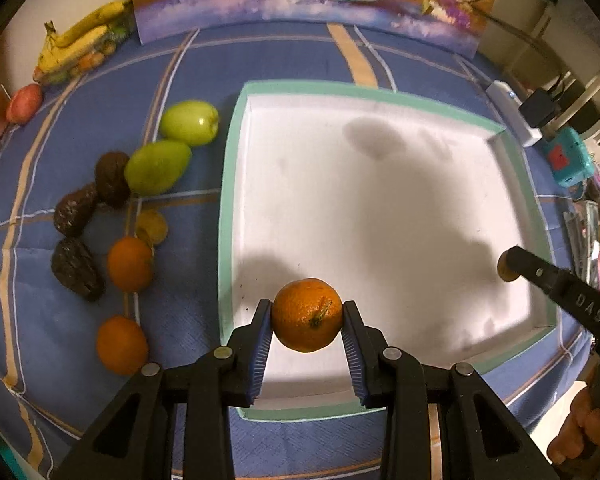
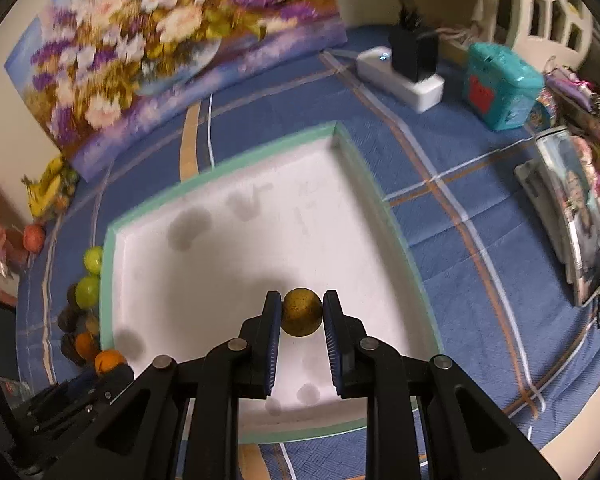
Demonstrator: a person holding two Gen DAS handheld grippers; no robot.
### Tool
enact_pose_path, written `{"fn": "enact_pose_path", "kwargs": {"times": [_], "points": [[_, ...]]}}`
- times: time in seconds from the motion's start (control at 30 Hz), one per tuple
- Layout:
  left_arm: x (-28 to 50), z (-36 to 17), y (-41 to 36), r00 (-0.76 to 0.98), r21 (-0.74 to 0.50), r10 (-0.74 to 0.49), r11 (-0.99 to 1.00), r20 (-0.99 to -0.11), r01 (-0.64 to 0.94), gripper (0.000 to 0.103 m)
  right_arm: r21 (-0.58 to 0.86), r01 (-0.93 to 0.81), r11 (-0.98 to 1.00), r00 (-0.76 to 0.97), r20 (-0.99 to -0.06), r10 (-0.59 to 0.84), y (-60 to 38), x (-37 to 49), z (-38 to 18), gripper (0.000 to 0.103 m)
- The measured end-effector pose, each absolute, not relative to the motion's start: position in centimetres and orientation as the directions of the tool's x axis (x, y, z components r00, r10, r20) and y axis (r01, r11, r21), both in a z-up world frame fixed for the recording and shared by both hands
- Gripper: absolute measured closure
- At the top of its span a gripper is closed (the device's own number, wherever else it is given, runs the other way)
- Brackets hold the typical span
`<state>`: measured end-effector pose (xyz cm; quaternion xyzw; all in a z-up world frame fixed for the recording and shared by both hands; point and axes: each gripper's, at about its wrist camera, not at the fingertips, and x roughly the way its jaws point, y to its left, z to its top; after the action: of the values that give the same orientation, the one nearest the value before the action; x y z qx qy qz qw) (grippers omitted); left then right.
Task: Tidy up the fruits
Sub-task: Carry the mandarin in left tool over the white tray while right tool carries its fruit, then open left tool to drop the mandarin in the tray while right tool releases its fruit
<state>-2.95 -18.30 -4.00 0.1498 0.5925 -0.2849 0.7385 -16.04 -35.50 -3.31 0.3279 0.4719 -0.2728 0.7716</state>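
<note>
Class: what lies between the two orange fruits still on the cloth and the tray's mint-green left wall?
Only bare blue cloth separates the oranges from the tray wall, in the left wrist view.

A matt, woven-looking blue cloth (image 1: 308, 60) lies under a smooth matt white tray (image 1: 380, 200), beside a glossy green apple (image 1: 190, 122) and rough, wrinkled dark fruits (image 1: 76, 268).

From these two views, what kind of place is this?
Probably a home room: a table under a blue checked cloth, a flower painting leaning on the wall, and a power strip with household clutter beside it.
</note>
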Motion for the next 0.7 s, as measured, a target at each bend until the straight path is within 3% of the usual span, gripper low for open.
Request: {"fn": "enact_pose_path", "kwargs": {"times": [0.57,0.7], "points": [[-2.7,-5.2,-18.1,0.107,-0.109,-0.214,0.793,-0.971,0.600,0.066,0.202,0.731,0.652,0.339,-0.937,-0.090,-34.8,-15.2,-5.2,0.080],[-2.3,-4.3,-18.3,0.114,-0.117,-0.231,0.790,-0.966,0.602,0.061,0.189,0.732,0.654,0.330,-0.939,-0.097,-34.8,-15.1,-5.0,0.080]]}}
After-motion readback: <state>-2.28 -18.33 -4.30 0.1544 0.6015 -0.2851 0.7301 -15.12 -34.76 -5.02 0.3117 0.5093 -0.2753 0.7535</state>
